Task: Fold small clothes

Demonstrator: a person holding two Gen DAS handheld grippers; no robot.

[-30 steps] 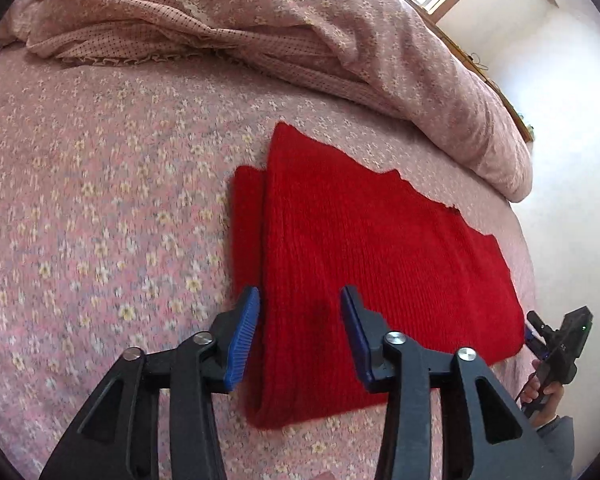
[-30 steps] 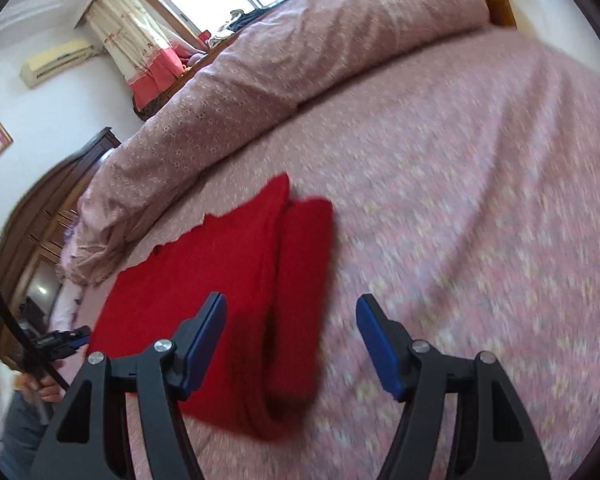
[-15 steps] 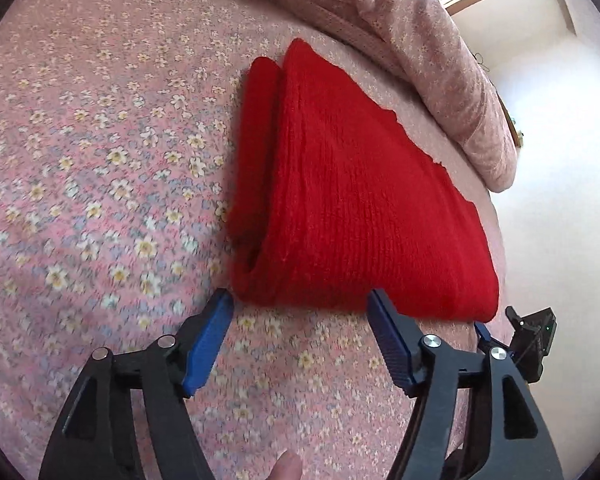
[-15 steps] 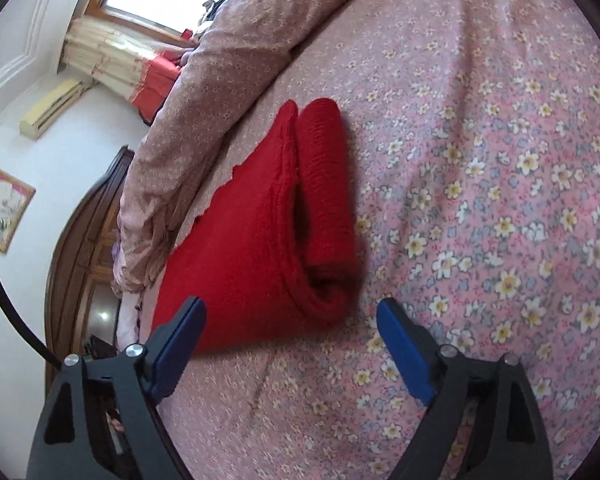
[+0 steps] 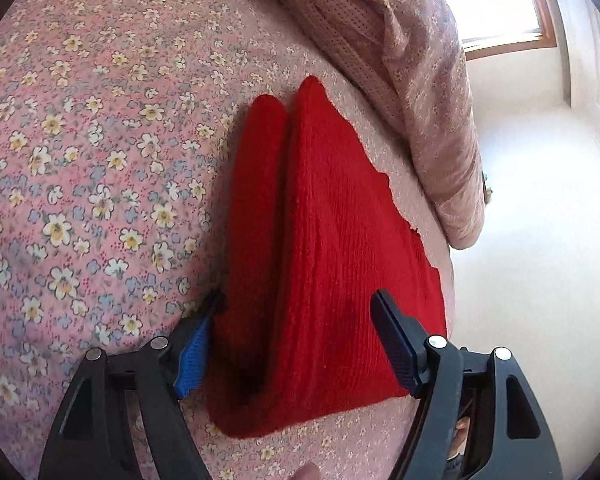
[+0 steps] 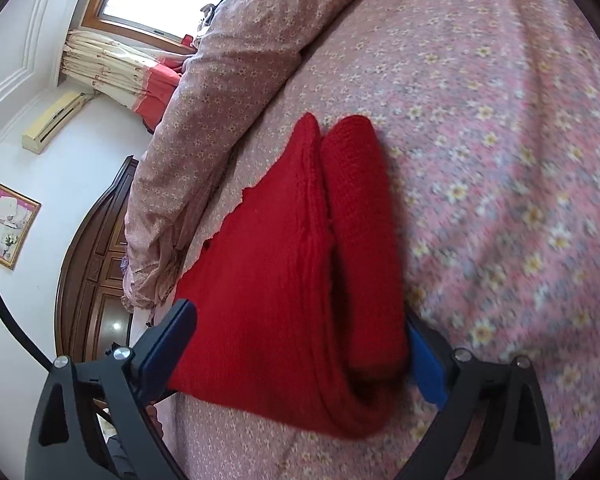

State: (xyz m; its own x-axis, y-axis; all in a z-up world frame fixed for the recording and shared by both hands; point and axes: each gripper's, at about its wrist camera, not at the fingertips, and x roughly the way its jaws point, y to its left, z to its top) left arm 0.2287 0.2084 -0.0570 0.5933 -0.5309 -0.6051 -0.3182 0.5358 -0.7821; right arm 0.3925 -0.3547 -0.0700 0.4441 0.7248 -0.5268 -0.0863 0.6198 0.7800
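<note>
Left wrist view: my left gripper [image 5: 292, 344] has its jaws wide open, straddling the near end of a folded red knit garment [image 5: 332, 248] that lies on the floral bedsheet [image 5: 80, 160]. Nothing is pinched. The left jaw sits just beside the garment's rolled left edge, pressed into the sheet; the right jaw rests over the flat top layer. The garment's long axis runs straight away from me, toward the bunched quilt [image 5: 420, 80] at the far side of the bed.

Right wrist view: my right gripper [image 6: 300, 344] is also wide open and grips nothing. The same red knit garment [image 6: 284, 264] fills the gap between its jaws, the thick rolled fold against the right jaw, the thinner layer reaching toward the left jaw. Again its length points away from me, toward the quilt [image 6: 228, 80].

Both grippers are at the same near end of the garment, about equally close. I judge that closing either would catch that near edge.
</note>
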